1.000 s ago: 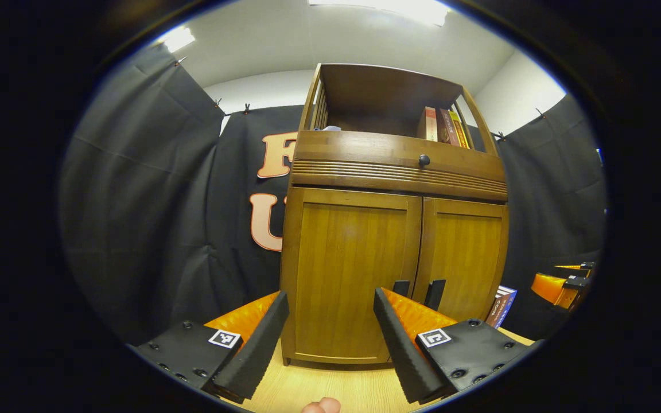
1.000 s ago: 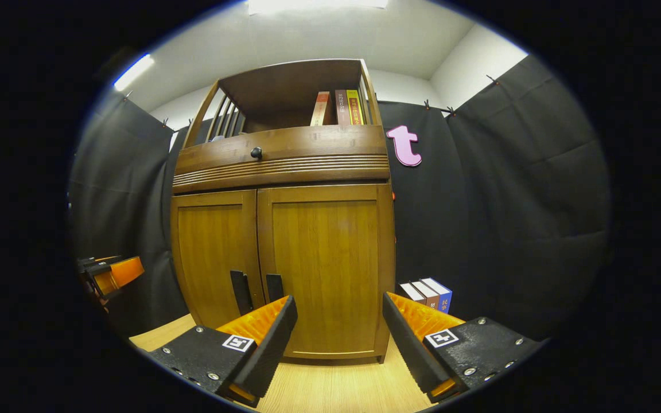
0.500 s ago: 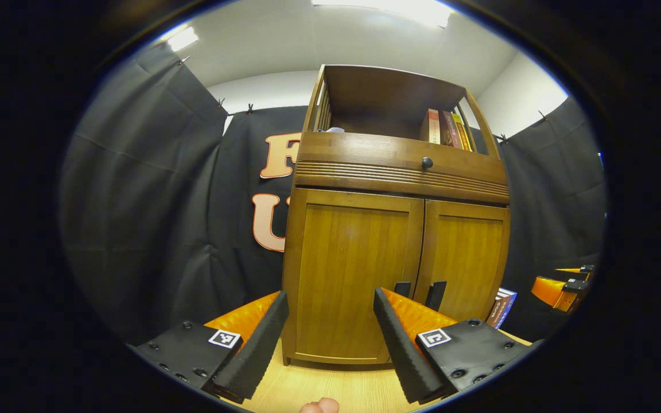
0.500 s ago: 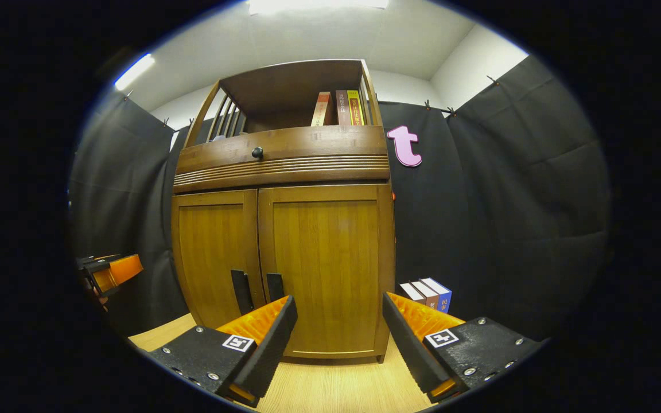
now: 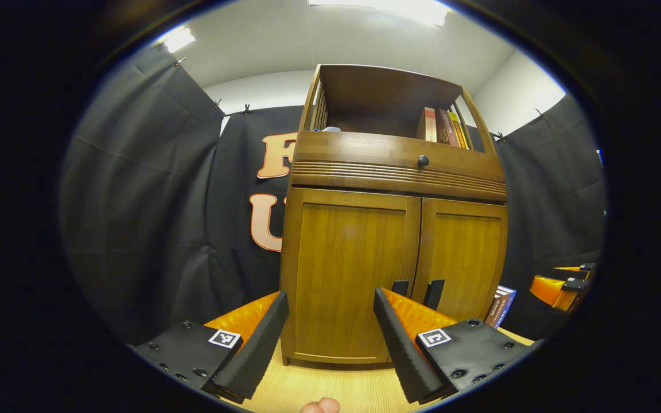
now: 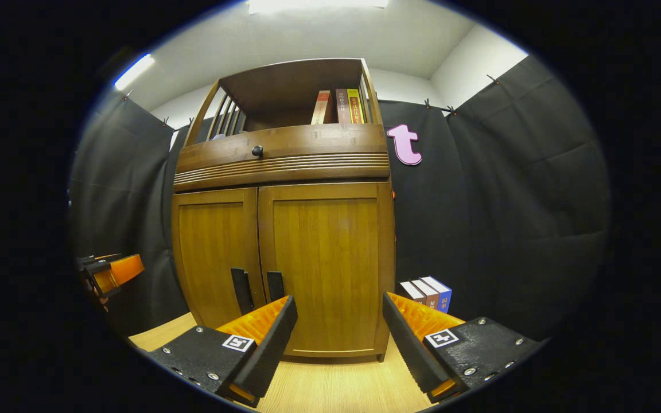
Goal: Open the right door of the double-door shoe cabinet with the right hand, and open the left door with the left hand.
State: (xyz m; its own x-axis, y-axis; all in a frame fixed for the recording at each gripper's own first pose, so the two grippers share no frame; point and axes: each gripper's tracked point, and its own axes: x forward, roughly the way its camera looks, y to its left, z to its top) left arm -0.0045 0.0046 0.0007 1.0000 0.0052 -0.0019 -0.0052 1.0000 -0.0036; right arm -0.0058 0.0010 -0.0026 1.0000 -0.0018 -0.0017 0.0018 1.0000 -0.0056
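The cabinet (image 5: 393, 229) stands on a pale wooden floor (image 6: 330, 390) against the black cloth, straight ahead of both grippers. Its left door (image 5: 348, 275) and right door (image 6: 327, 264) are both shut, meeting at a seam in the middle. Above them runs a ribbed drawer front (image 6: 282, 158) with a dark round knob (image 6: 257, 151), and over that an open shelf (image 5: 382, 97) holds a few upright books (image 6: 339, 106). More books (image 6: 425, 292) stand on the floor just beside the cabinet's right side. Two dark handles (image 6: 259, 289) sit low on the doors, one each side of the seam.

The left gripper (image 5: 330, 338) hangs in front of the left door, fingers wide apart with nothing between them, apart from the handles. The right gripper (image 6: 339, 338) faces the right door, fingers likewise spread wide and holding nothing. A fingertip (image 5: 320, 406) of the person's hand shows at the bottom edge of the left gripper view.
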